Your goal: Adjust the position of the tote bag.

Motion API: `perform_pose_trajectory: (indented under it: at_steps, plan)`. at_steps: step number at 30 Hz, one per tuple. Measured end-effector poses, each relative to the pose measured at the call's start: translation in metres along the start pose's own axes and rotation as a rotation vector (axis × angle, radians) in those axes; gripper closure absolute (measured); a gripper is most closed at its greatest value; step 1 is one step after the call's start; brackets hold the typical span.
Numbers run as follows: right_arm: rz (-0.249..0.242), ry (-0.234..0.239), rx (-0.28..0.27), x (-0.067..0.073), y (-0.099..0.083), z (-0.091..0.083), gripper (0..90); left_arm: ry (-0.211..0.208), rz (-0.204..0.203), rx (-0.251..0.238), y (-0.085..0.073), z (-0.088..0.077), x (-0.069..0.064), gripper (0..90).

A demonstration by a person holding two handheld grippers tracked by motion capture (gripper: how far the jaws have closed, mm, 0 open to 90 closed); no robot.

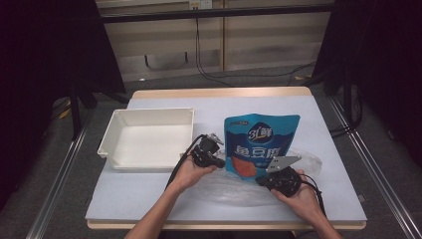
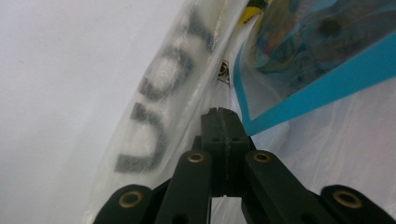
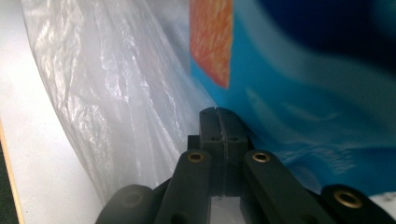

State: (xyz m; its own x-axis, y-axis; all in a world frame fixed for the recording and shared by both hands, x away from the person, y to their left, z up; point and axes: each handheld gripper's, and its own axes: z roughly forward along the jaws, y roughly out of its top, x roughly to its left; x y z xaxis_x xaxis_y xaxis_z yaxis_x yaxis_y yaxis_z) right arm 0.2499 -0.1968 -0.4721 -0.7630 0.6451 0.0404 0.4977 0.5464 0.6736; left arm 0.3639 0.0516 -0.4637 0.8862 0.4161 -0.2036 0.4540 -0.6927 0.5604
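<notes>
Nearest, my right hand (image 1: 298, 194) and left hand (image 1: 189, 174), each carrying a gripper at the near edge of the surface (image 1: 318, 112).

Left gripper (image 2: 219, 112): fingers pressed together on the edge of the clear plastic bag (image 2: 154, 112), by its dark lettering.

Right gripper (image 3: 218, 112): fingers pressed together; whether they pinch film I cannot tell.

Blue snack pouch (image 1: 261, 142): upright between both grippers, its base inside the bag, which spreads crumpled across the near middle.

White tray (image 1: 149, 137): far left, just beside my left gripper.

Pouch base hidden by my hands; bag lettering blurred, cut off.
</notes>
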Motion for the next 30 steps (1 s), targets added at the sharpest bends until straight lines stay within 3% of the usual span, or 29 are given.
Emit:
perform_pose_trajectory:
  at_steps: [1,4,7,10,13,16,18,19,21,23,24,27,28,30]
  plan:
    - [-0.011,0.004,0.016,0.001,-0.001,0.003,90.0,0.027,0.004,0.013,0.0,0.002,-0.001,90.0]
    - [-0.015,0.044,0.019,0.003,-0.002,0.001,90.0,0.02,0.001,0.01,0.0,0.004,-0.003,90.0]
    - [-0.015,0.067,0.021,0.006,-0.006,-0.002,90.0,0.038,0.027,0.019,0.001,0.005,-0.008,90.0]
    - [-0.019,0.099,0.014,0.009,-0.011,-0.006,90.0,0.038,0.012,0.017,0.003,0.006,-0.006,90.0]
    - [-0.033,0.115,0.019,0.011,-0.015,-0.01,90.0,0.038,-0.049,-0.017,0.005,0.01,-0.005,90.0]
    - [-0.032,0.109,0.023,0.012,-0.018,-0.013,90.0,0.045,-0.043,-0.01,0.006,0.009,-0.003,90.0]
    - [-0.031,0.115,0.019,0.012,-0.02,-0.014,90.0,0.051,-0.07,-0.03,0.007,0.011,-0.002,90.0]
    - [-0.025,0.116,0.024,0.013,-0.021,-0.016,90.0,0.047,-0.059,-0.021,0.008,0.011,0.0,90.0]
    - [-0.03,0.115,0.023,0.013,-0.022,-0.016,90.0,0.048,-0.08,-0.028,0.009,0.012,0.001,90.0]
    - [-0.042,0.097,0.029,0.016,-0.022,-0.018,90.0,0.048,-0.077,-0.01,0.011,0.011,0.002,90.0]
    - [-0.043,0.102,0.026,0.017,-0.024,-0.019,90.0,0.062,-0.077,-0.023,0.011,0.013,0.002,90.0]
    - [-0.03,0.107,0.025,0.018,-0.025,-0.02,90.0,0.052,-0.082,-0.011,0.013,0.012,0.006,90.0]
    - [-0.037,0.113,0.021,0.017,-0.025,-0.02,90.0,0.056,-0.102,-0.025,0.013,0.013,0.005,90.0]
    - [-0.038,0.105,0.023,0.018,-0.025,-0.02,90.0,0.069,-0.085,-0.029,0.013,0.014,0.002,90.0]
